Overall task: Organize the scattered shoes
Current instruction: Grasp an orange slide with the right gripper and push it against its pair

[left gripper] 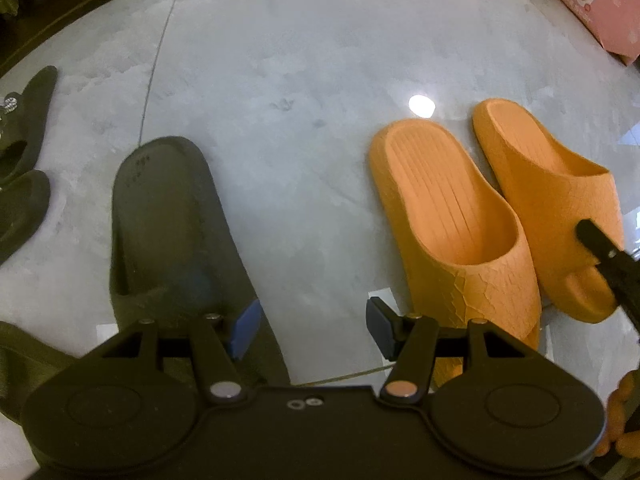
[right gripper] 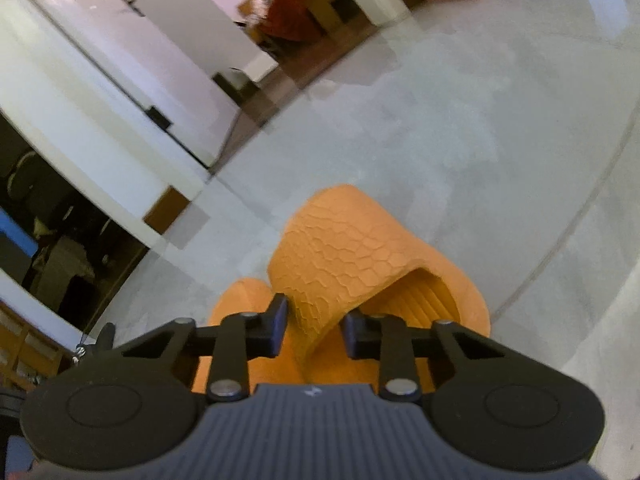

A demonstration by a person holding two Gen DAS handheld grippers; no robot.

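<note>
Two orange slippers lie side by side on the floor, ahead-right of the left gripper, whose jaws gape empty. Right gripper pinches one's textured strap. Four dark slippers, three cut off.

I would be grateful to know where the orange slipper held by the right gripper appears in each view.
Left wrist: the orange slipper lies far right, outer of the pair, a black finger on its upper.
Right wrist: bottom centre, its upper's edge between the right gripper.
Shared landmark: the second orange slipper beside it.
</note>
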